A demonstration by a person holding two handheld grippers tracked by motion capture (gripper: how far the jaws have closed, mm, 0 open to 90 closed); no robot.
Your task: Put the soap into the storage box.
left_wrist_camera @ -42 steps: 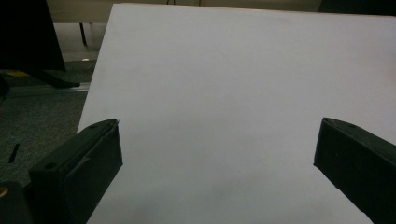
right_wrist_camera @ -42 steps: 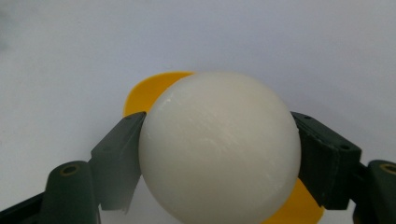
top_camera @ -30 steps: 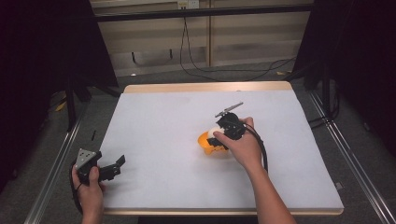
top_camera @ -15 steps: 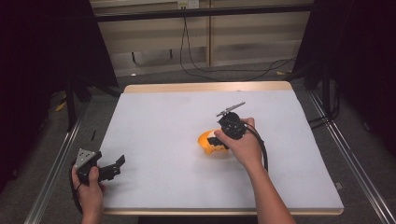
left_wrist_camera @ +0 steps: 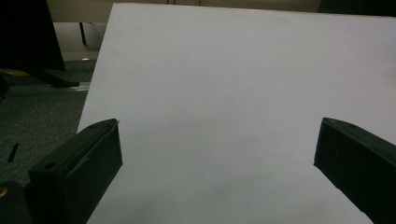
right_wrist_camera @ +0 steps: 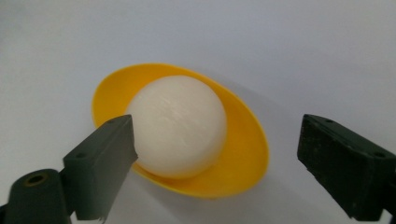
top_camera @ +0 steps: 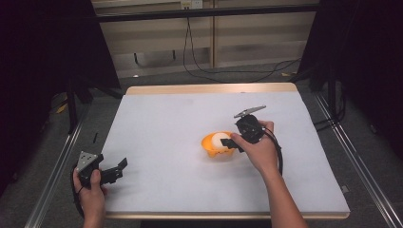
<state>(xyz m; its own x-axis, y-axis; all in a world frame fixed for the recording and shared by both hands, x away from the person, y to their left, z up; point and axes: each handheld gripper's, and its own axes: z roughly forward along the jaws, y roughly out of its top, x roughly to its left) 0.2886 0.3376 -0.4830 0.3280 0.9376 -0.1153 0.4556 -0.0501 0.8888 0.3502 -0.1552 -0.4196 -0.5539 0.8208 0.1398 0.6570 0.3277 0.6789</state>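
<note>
One yellow bowl (top_camera: 219, 147); one white ball (right_wrist_camera: 177, 126) inside it. Two handheld grippers: one left gripper (top_camera: 116, 170) and one right gripper (top_camera: 230, 142), each with two black jaws and one grey three-cornered plate on top. One white-topped table (top_camera: 166, 123), two hands and two forearms of one person, plus one loop of black cable on the floor beyond the table.

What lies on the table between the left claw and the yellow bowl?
Nothing: in the high view, only bare white table stretches from the left claw to the yellow bowl holding the white ball.
</note>
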